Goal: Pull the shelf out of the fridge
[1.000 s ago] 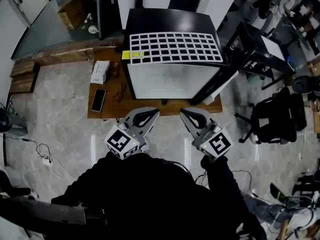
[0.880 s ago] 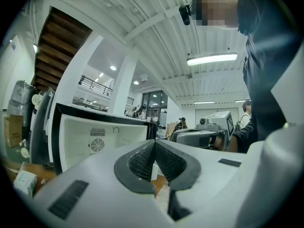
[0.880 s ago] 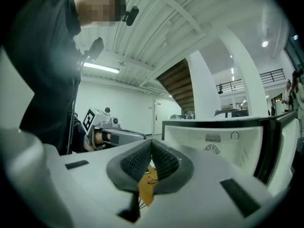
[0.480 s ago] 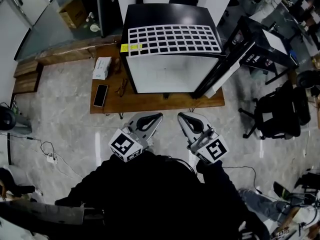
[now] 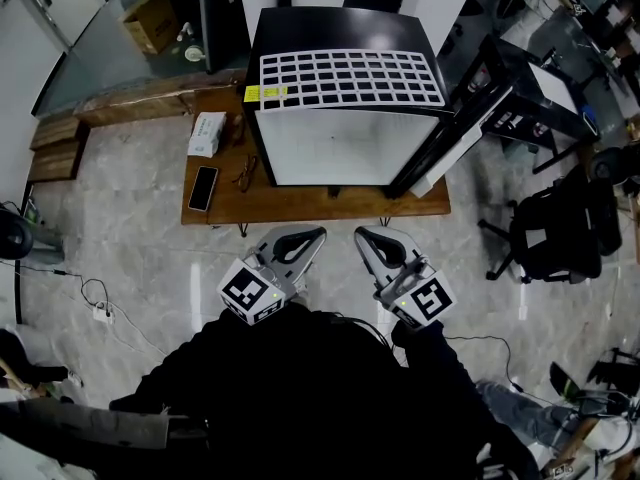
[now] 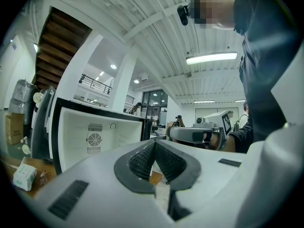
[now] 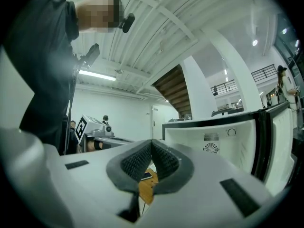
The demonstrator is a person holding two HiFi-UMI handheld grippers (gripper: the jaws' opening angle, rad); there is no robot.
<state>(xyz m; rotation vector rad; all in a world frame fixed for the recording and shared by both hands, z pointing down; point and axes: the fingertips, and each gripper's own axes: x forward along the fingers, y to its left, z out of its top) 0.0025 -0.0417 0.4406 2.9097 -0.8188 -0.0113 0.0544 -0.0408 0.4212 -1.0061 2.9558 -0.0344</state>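
Left gripper (image 5: 312, 236) and right gripper (image 5: 364, 238), both closed and empty, ease back from the fridge (image 5: 345, 148) (shelf (image 5: 350, 78) already on top), so the task looks done.

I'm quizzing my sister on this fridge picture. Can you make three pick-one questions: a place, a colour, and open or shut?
1. Where does the white wire shelf lie? A on top of the fridge; B inside it; C on the floor.
2. What colour is the fridge inside? A red; B white; C green.
3. The fridge door is: A shut; B taken off; C wide open.
Answers: A, it rests on the black top; B, its inner walls are white; C, it swings out sideways.
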